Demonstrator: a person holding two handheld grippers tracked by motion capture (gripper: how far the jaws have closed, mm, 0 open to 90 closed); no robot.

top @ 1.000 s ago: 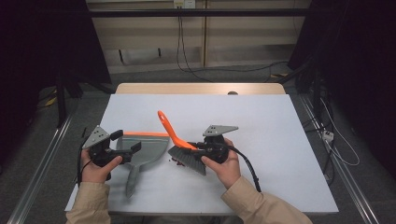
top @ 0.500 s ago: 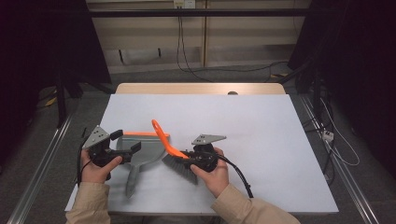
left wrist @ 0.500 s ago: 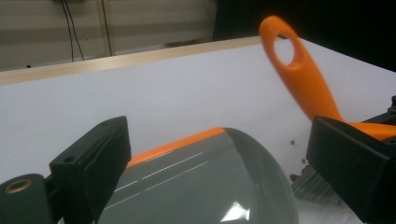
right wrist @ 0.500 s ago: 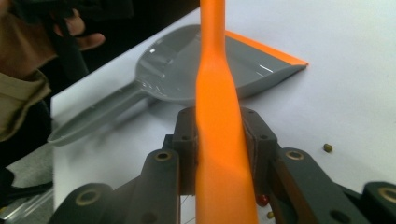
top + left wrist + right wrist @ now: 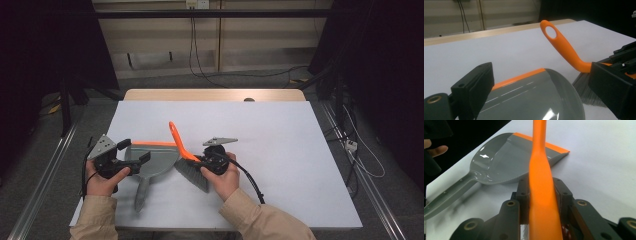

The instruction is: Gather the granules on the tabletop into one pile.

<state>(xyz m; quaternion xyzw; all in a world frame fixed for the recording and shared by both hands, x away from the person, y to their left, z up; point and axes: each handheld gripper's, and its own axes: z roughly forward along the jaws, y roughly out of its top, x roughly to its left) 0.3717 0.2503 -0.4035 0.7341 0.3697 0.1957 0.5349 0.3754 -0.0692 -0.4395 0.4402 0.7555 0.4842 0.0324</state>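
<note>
Item: orange-handled plastic hand brush with grey bristles (image 5: 186,159), pinched at its handle by the right gripper (image 5: 206,162). Left of it: grey plastic dustpan with orange lip (image 5: 152,159), under the spread left gripper (image 5: 134,152). Step, judged: positioning brush for sweeping. Next: lower bristles beside the lip.

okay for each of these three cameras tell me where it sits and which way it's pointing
High view: above the person's side of the table, looking forward and down; both forearms, hands and tools show.
Left gripper view: on the left tool, looking across the dustpan toward the brush; its two open black jaws show.
Right gripper view: on the right tool, looking along the brush handle it clamps; a fingertip shows top left.
All views share the dustpan and brush.
</note>
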